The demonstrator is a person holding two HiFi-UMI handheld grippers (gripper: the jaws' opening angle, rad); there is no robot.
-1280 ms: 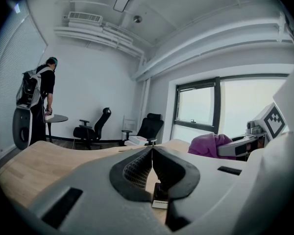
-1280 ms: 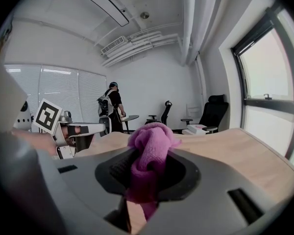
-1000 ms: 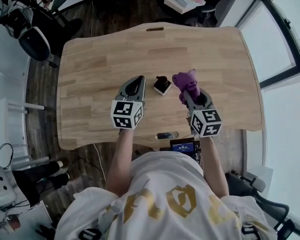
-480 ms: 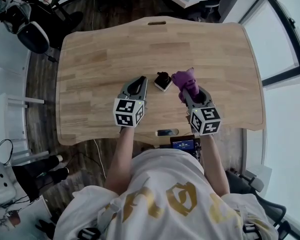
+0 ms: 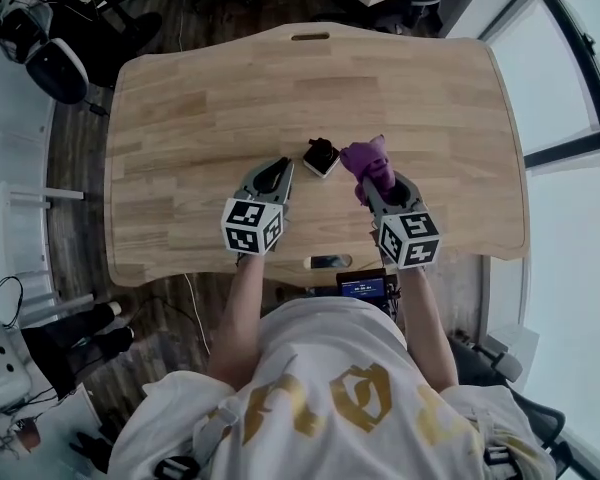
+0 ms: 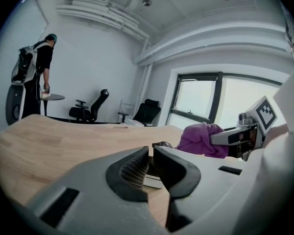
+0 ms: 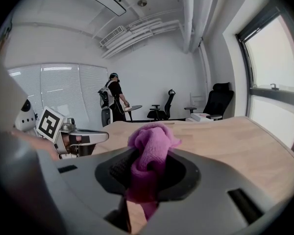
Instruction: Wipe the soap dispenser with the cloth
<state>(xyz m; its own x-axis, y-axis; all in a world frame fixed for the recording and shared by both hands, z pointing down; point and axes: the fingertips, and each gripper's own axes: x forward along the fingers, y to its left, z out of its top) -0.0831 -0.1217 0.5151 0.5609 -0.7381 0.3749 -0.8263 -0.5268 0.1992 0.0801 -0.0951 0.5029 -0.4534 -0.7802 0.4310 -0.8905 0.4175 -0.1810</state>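
Note:
The soap dispenser [image 5: 321, 156], small with a black top on a white base, stands on the wooden table [image 5: 200, 98] between my two grippers. My left gripper [image 5: 279, 167] sits just left of it, shut and empty. In the left gripper view the dispenser [image 6: 161, 145] peeks out right behind the closed left gripper [image 6: 149, 153]. My right gripper [image 5: 373, 178] is just right of the dispenser, shut on a bunched purple cloth [image 5: 368, 160]. In the right gripper view the cloth [image 7: 149, 153] bulges up out of the jaws.
A dark phone [image 5: 328, 262] lies at the table's front edge, and a small screen device [image 5: 365, 289] hangs below it. Office chairs [image 7: 216, 102] stand beyond the far end. A person [image 7: 115, 102] stands at a small round table in the back.
Both grippers have sunk a little toward the table, the left one more. The cloth stays in the right jaws and the dispenser has not moved.

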